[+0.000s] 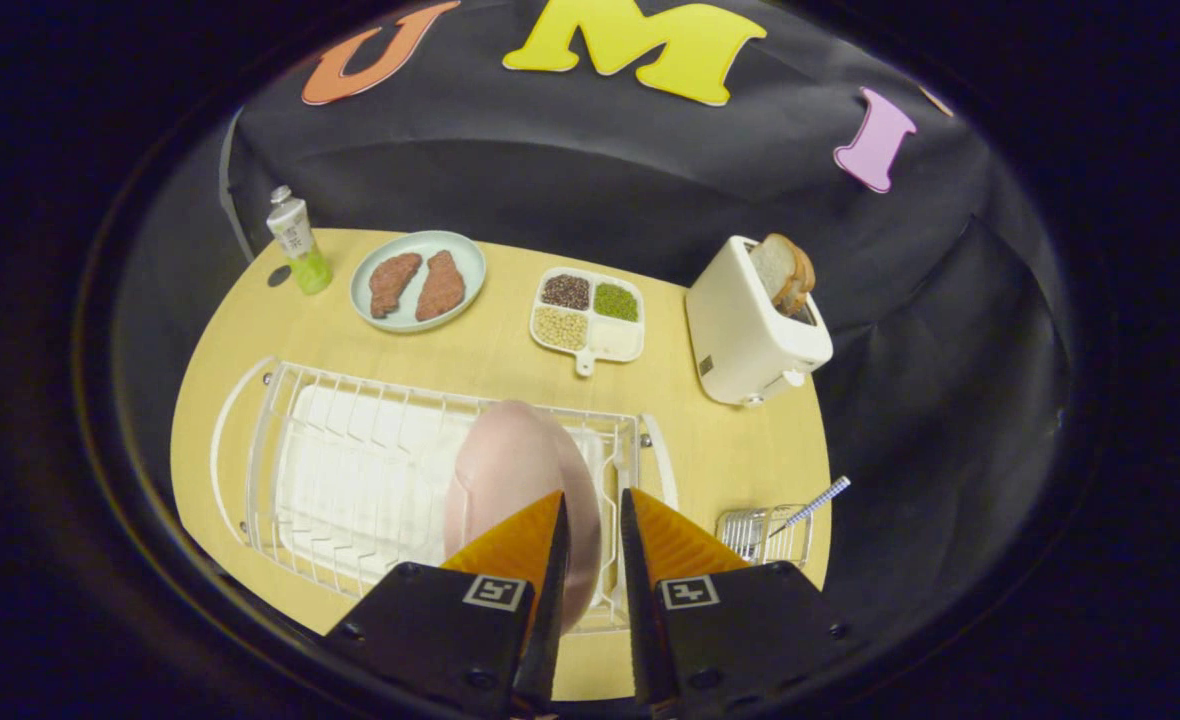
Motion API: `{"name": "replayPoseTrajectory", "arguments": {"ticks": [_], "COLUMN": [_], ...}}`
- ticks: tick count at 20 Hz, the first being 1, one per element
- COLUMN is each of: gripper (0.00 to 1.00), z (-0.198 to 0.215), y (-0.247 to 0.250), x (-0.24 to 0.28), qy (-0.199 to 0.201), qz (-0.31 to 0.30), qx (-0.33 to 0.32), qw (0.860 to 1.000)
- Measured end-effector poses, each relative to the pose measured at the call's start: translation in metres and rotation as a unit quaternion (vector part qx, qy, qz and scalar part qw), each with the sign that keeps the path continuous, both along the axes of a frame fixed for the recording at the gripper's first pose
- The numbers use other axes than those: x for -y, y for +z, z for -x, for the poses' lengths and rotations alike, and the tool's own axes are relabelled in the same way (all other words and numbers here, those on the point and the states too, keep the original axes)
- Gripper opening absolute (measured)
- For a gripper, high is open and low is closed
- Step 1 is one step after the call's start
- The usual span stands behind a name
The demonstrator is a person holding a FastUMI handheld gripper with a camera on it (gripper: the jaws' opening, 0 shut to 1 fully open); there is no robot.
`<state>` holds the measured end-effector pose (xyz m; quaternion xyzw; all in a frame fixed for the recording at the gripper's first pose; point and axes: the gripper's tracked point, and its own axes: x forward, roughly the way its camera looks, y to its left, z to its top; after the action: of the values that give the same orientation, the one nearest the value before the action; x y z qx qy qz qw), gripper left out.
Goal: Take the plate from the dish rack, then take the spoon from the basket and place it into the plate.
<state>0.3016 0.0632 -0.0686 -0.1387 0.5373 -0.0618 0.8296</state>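
Note:
A pale pink plate (510, 470) stands on edge in the right part of the white wire dish rack (350, 470). My gripper (593, 500) is over it from above. The plate's rim runs into the narrow gap between my two fingers, and the left finger covers its near part. The jaws stand close together on that rim. To the right of the rack sits a small wire basket (750, 530), and a spoon with a checked handle (812, 506) sticks out of it, leaning to the right.
Beyond the rack on the round wooden table (720, 450) are a white toaster (750, 325) with bread in it, a divided dish of beans (588, 312), a blue-grey plate with two meat pieces (418, 282) and a small bottle (298, 250).

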Motion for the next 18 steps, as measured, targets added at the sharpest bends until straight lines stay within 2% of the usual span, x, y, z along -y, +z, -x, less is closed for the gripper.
{"name": "replayPoseTrajectory", "arguments": {"ticks": [3,4,8,14,18], "gripper": [0.35,0.35,0.26,0.24,0.24], "z": [0.009,0.012,0.014,0.025,0.032], "y": [-0.022,-0.024,-0.016,-0.002,-0.003], "x": [-0.004,0.000,-0.009,-0.036,-0.047], "qy": [0.004,0.002,0.008,0.001,-0.026], "qz": [-0.025,-0.016,0.015,0.126,0.150], "qx": [-0.045,-0.054,-0.034,0.022,0.048], "qw": [0.999,0.998,0.999,0.992,0.987]}}
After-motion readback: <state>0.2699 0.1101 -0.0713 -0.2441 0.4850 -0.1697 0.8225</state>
